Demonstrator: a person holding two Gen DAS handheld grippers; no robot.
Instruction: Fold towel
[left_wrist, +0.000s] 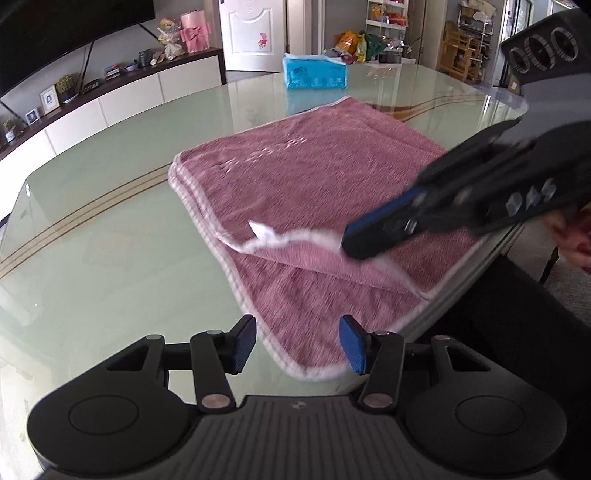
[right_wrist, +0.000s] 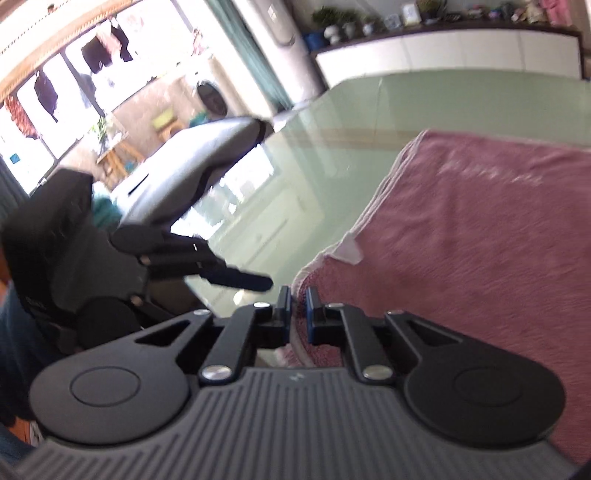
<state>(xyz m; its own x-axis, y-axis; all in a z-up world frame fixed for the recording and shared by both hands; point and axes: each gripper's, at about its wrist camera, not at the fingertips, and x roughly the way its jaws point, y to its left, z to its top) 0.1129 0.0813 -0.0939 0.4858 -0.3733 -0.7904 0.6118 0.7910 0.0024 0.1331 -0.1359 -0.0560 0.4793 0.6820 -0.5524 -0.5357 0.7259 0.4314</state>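
Two claws split the work: your right claw (right_wrist: 298, 295) pinched the towel (left_wrist: 314, 177) hem at five o'clock to lift it, while your left claw (left_wrist: 297, 343) gaped empty over the table (left_wrist: 110, 240).

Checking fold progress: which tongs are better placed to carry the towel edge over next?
Right. The right tongs are shut on the pink towel edge, lifting it. The left tongs hang open over the near corner, gripping nothing.
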